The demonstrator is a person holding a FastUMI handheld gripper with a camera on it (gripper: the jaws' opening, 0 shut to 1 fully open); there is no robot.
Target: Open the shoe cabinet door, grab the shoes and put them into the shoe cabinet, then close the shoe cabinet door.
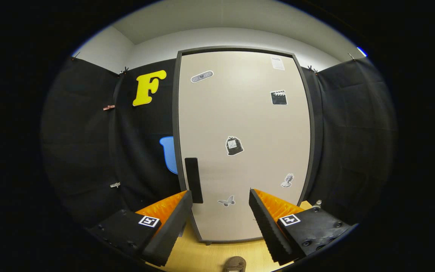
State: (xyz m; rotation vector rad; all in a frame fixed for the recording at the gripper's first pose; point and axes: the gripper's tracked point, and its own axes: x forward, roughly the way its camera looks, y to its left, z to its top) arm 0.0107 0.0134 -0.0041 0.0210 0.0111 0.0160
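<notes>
Facing the shoe cabinet head-on, the gripper (pixel 220 200) holds its two orange-backed fingers spread wide with nothing between them. Below and between the fingers, on the wooden floor (pixel 202 257), a small brown rounded object (pixel 235 263) peeks in; it may be the toe of a shoe, though too little of it shows to say. Just ahead of the left finger's tip stands the black vertical handle (pixel 193 180), set near the left edge of the shoe cabinet door (pixel 240 124). That beige door, dotted with small stickers (pixel 234 146), sits flush in its dark frame, so it looks fully closed. Judging by this, the task is at its very start: opening the door, loading the shoes and closing up all remain.
</notes>
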